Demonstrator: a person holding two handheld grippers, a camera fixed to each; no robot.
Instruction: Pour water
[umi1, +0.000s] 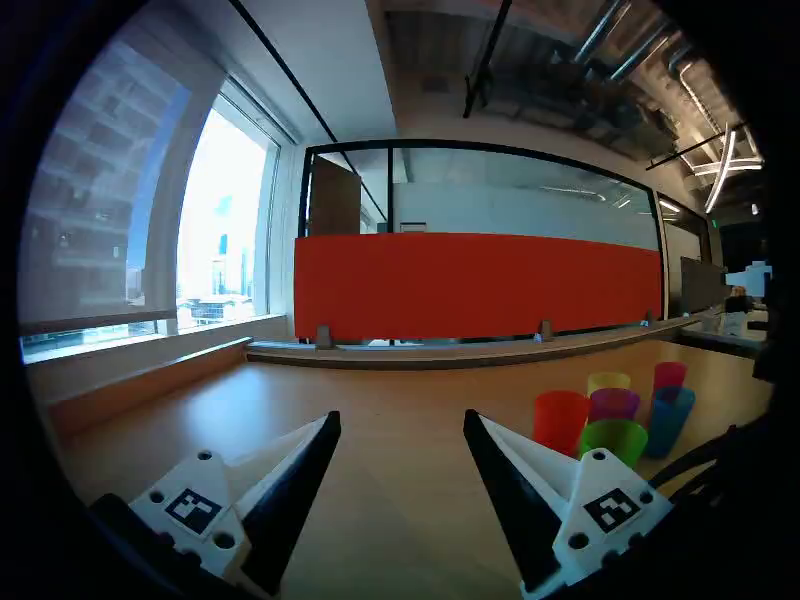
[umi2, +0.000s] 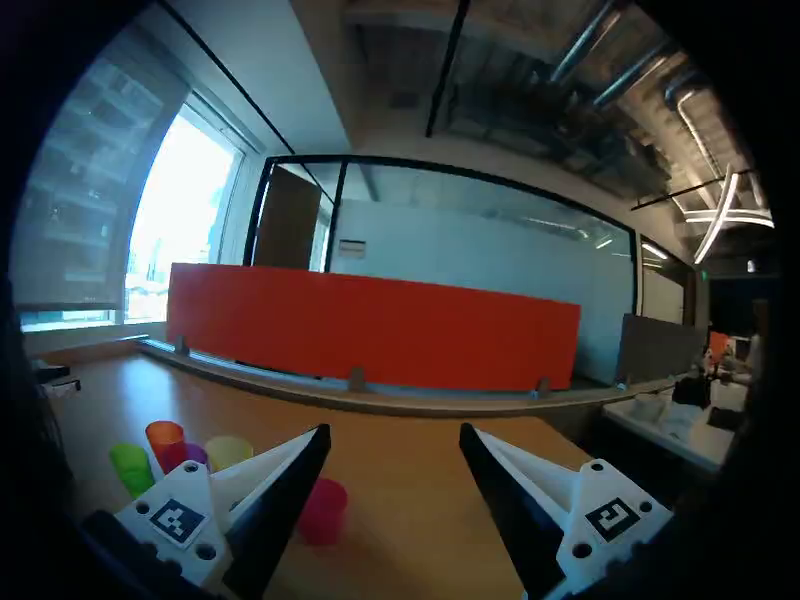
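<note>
Pointing across the light wooden bench (umi1: 400, 395), the left gripper (umi1: 400, 470) is holding its fingers apart and empty; a cluster of coloured plastic cups (umi1: 613, 404) is standing at four o'clock. The right gripper (umi2: 395, 480) is also gaping empty, those cups sitting at eight o'clock.

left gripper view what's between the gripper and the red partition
Bare wooden table up to the red partition, in the left gripper view; the coloured cups stand off to the right.

Wooden table (umi1: 400, 430); cluster of coloured plastic cups (umi1: 613, 404) standing upright on it.
</note>
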